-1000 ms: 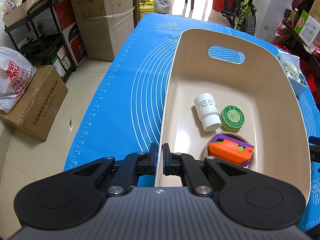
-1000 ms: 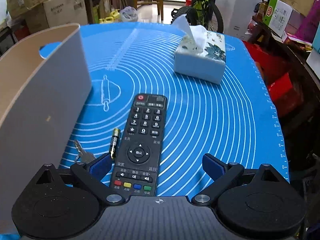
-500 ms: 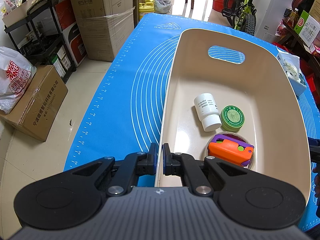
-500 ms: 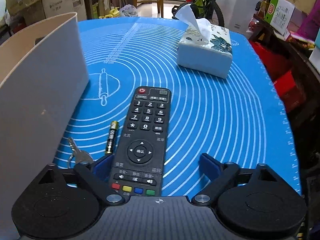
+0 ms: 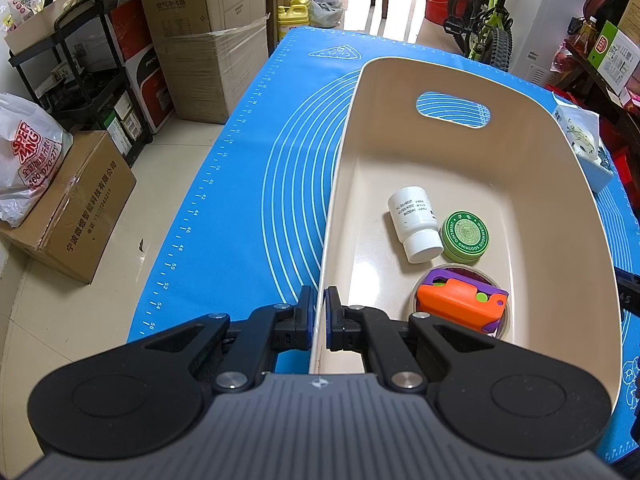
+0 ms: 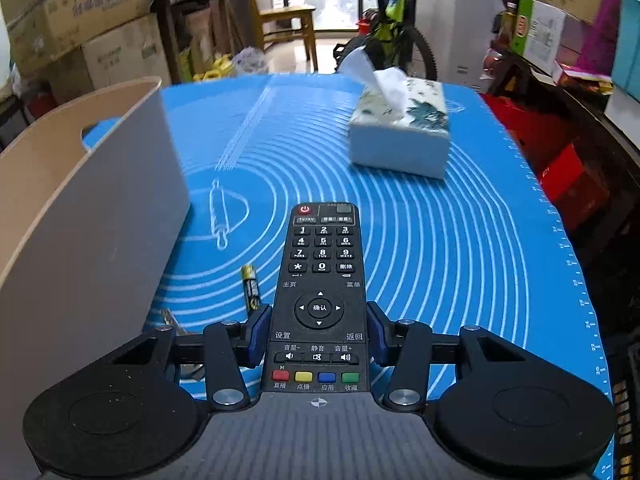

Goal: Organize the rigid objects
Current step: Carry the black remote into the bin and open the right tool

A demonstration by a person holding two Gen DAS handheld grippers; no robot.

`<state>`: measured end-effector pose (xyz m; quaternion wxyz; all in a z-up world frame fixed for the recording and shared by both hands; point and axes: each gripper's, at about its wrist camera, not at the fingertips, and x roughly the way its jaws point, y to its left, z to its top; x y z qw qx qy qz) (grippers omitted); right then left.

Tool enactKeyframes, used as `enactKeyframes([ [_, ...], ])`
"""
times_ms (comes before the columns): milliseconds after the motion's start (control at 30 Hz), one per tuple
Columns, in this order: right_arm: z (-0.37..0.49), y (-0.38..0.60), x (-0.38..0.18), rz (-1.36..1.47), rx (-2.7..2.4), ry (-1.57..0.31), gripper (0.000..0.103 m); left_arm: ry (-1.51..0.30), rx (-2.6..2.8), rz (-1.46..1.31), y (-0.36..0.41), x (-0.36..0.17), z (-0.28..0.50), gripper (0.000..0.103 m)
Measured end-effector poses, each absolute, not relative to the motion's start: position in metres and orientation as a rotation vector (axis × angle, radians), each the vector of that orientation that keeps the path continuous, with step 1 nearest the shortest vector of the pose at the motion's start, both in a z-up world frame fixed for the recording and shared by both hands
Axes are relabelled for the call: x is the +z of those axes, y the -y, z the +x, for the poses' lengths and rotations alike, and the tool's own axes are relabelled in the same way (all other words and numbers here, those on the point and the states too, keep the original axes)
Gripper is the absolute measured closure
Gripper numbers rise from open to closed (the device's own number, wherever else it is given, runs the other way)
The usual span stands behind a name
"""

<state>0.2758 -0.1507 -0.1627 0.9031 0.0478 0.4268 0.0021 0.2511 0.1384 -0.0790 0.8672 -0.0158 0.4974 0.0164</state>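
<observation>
So the beige bin sits on the blue mat, and my left gripper is clamped on its near rim to keep it from sliding. My right gripper has just been closing on the black remote, pads pressing its sides; I reckon it's binned next. Battery lies just beside it.

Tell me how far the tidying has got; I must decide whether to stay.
Done: a white pill bottle, green round tin and orange-purple toy lie in the beige plastic bin, whose rim the left gripper pinches. In hand: the right gripper has just closed around the black remote control. Left: a small battery and keys on the blue mat.
</observation>
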Motion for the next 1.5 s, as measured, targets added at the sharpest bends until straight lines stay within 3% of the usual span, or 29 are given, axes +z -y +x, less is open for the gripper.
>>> enactKeyframes([
  [467, 0.264, 0.155, -0.109, 0.142, 0.036, -0.751, 0.05, -1.041, 0.034, -0.032, -0.139, -0.079, 0.251, 0.096],
  [800, 0.265, 0.103, -0.052, 0.12, 0.198, -0.649, 0.05, -1.041, 0.034, -0.032, -0.139, -0.079, 0.251, 0.096],
  [1067, 0.278, 0.021, -0.054, 0.026, 0.334, -0.733, 0.05, -1.042, 0.031, -0.035, -0.139, -0.08, 0.251, 0.097],
  [1500, 0.283, -0.039, -0.104, -0.112, 0.36, -0.97, 0.05, -1.042, 0.03, -0.038, -0.139, -0.08, 0.251, 0.097],
])
